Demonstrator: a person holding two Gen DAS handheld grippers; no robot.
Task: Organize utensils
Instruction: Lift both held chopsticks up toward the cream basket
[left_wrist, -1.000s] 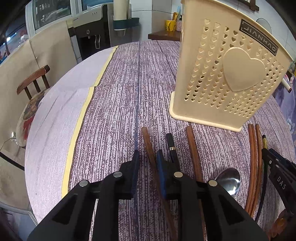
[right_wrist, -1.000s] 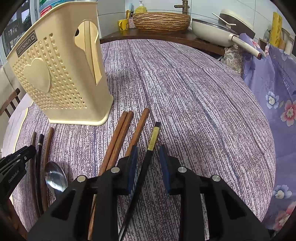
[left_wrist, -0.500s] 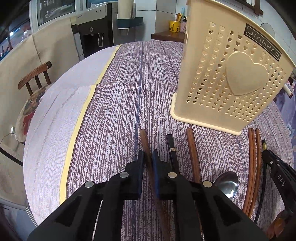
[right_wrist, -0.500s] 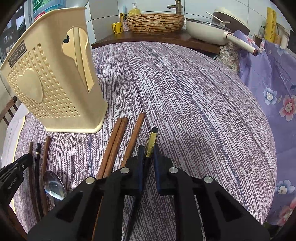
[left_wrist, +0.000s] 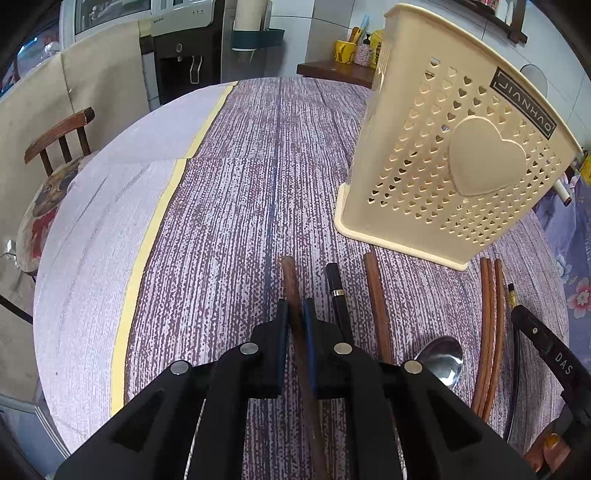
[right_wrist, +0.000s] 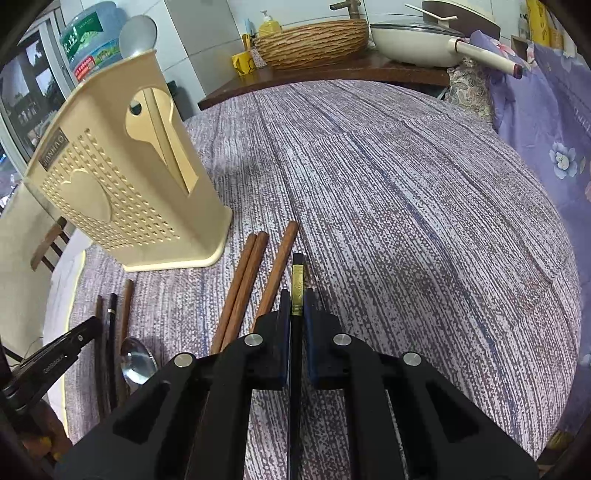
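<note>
My left gripper (left_wrist: 296, 314) is shut on a brown wooden chopstick (left_wrist: 290, 280) that lies along the table. To its right lie a black chopstick (left_wrist: 335, 284), another brown chopstick (left_wrist: 375, 288) and a steel spoon (left_wrist: 441, 356). My right gripper (right_wrist: 296, 304) is shut on a black chopstick with a gold band (right_wrist: 297, 273). Three brown chopsticks (right_wrist: 255, 266) lie to its left. The cream perforated utensil holder (left_wrist: 454, 162) stands upright just beyond the utensils, and also shows in the right wrist view (right_wrist: 122, 177).
The round table has a purple striped cloth (right_wrist: 406, 206). A wooden chair (left_wrist: 55, 140) stands at the left. A side counter holds a woven basket (right_wrist: 314, 42) and a white pan (right_wrist: 417, 40). A floral purple cloth (right_wrist: 554, 110) hangs at the right.
Both grippers have gone from open to shut, the left on the brown chopstick and the right on the black gold-banded chopstick. Both views have shifted slightly back.
</note>
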